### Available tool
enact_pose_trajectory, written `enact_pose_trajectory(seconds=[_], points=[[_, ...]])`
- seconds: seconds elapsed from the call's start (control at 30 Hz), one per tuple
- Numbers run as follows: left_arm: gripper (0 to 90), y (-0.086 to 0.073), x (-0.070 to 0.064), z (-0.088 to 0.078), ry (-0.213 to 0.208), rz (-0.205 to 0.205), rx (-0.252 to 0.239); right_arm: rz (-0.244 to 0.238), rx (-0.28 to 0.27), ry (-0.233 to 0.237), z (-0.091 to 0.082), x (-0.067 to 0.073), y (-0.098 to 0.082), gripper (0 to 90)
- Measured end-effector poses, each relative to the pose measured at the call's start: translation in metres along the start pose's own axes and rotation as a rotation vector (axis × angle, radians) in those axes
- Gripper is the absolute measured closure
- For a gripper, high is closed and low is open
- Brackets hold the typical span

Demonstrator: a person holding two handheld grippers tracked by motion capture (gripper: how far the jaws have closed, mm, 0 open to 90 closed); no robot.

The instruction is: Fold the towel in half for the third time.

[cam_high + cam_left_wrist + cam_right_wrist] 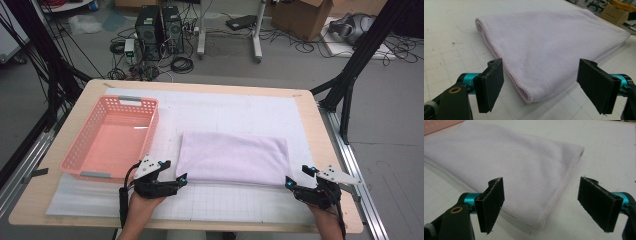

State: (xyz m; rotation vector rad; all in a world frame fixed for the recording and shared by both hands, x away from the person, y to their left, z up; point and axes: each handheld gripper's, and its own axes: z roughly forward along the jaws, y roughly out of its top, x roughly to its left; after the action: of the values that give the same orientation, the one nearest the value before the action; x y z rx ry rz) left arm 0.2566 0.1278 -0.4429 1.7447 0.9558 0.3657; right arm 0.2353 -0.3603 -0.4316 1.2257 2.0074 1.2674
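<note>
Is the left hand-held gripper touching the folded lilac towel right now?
Apart. In the left gripper view, the left hand-held gripper has its jaws spread wide on either side of the towel corner, with bare mat visible between each pad and the cloth.

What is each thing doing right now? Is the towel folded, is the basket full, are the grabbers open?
Towel: folded, lying flat on the mat.
Basket: upright, nothing inside.
Left gripper: jaws open, at the towel's near left corner, not pressing on it.
Right gripper: jaws open, at the towel's near right corner, not pressing on it.
</note>
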Motion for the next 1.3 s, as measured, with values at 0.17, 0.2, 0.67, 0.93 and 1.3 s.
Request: enact_pose_trajectory(seconds=[0.17, 0.2, 0.67, 0.93, 1.3], points=[[22.1, 0.0, 0.0, 0.0, 0.004, -0.01, 0.009, 0.001, -0.008, -0.003, 0.002, 0.001, 0.001, 18.9], [22.1, 0.0, 0.0, 0.001, 0.003, -0.013, 0.014, 0.008, -0.009, -0.002, 0.002, 0.001, 0.002, 18.6], [25.2, -0.003, 0.005, 0.01, 0.018, -0.061, 0.092, 0.001, -0.019, 0.042, 0.018, 0.009, 0.021, 18.1], [32.3, -0.003, 0.008, 0.012, 0.032, -0.106, 0.117, -0.038, 0.001, 0.086, 0.034, 0.018, 0.031, 18.1], [49.8, -0.002, 0.002, 0.021, 0.074, -0.07, 0.194, -0.095, 0.048, 0.16, 0.089, 0.046, 0.078, 18.1]])
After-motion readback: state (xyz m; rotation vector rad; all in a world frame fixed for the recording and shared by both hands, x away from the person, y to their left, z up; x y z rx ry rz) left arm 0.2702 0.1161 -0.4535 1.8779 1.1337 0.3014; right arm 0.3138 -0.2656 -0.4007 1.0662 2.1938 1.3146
